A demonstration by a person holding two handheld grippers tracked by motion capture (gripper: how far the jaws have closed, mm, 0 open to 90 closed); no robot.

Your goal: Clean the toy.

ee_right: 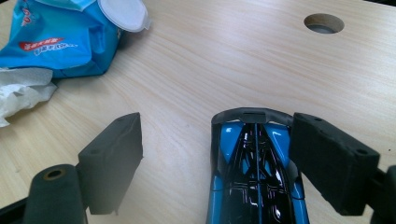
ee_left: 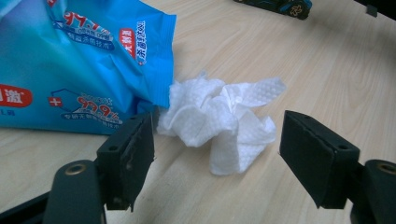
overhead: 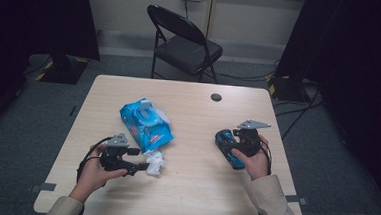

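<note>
Wet-wipe pack, crumpled wipe and toy car on tabletop (overhead: 188, 187), one hand-held gripper at each.

Left hand-held gripper (overhead: 137, 167): jaws apart, nothing gripped; crumpled white wipe (ee_left: 224, 121) lies on the wood between and just beyond them, touching neither pad, its far side against the corner of the blue wipe pack (ee_left: 79, 60). Right hand-held gripper (ee_right: 215, 158): jaws spread wide; blue-and-black toy car (ee_right: 254, 172) lies between them, hard against the one at the picture's right, with a clear gap to the other. High view: bare wood separates the two groups, and both sit well in from the edges; cable hole (overhead: 216, 97) toward the far edge; folding chair (overhead: 185, 42) beyond. Right gripper view adds the pack's white flip lid (ee_right: 123, 14), raised.
</note>
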